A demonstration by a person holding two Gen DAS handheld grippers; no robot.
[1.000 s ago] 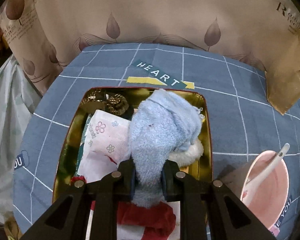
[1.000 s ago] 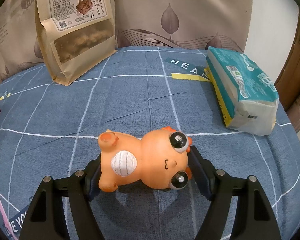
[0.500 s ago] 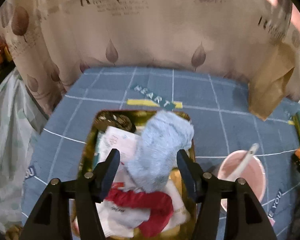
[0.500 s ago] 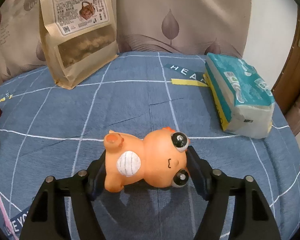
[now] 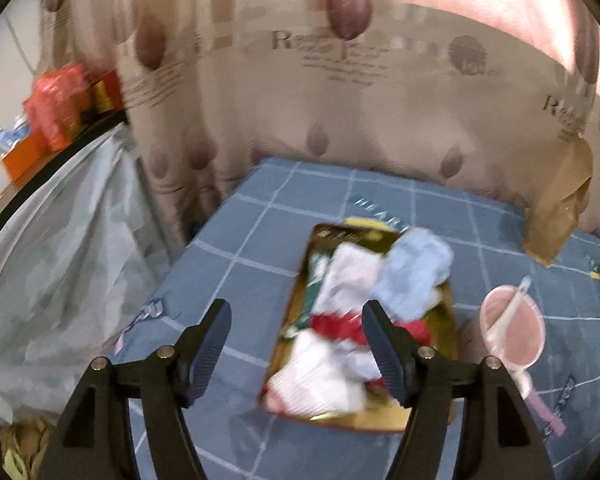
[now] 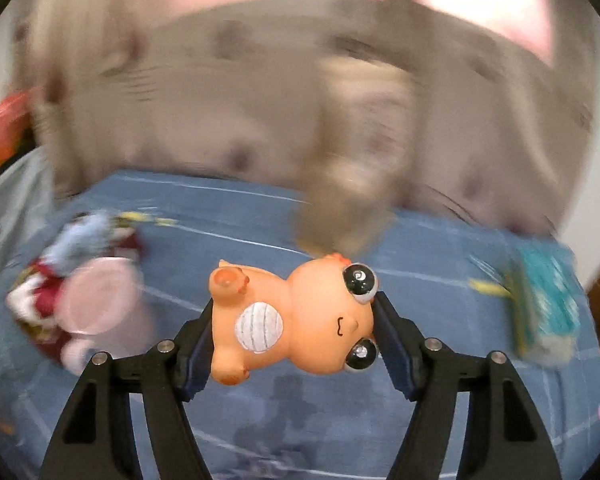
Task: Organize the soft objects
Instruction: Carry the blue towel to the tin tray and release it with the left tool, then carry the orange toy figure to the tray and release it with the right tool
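Lying on its side between the pads of the right gripper [image 6: 294,346], the orange toy animal [image 6: 300,320] is clenched at feet and head — one soft figure with two glossy black eyes, a small black mouth, a white ribbed belly patch and a round orange ear or paw. It hangs clear above the blue checked cloth [image 6: 300,420]. The left gripper [image 5: 296,346] is released: its jaws have just been opening and nothing sits between them. Beyond its fingers, on the same cloth, one gold tray [image 5: 364,418] holds the other soft things: one fluffy light-blue piece [image 5: 412,276] draped over the far right corner, one red cloth [image 5: 336,326] in the middle, and white pieces [image 5: 320,376] whose count the blur hides. Just right of the tray stands one pink cup [image 5: 514,330] with one white spoon [image 5: 512,304] — near, apart from the tray. One brown paper bag [image 5: 558,212] leans against the curtain [image 5: 340,120], and one teal pack [image 6: 548,300] lies at the cloth's right edge.
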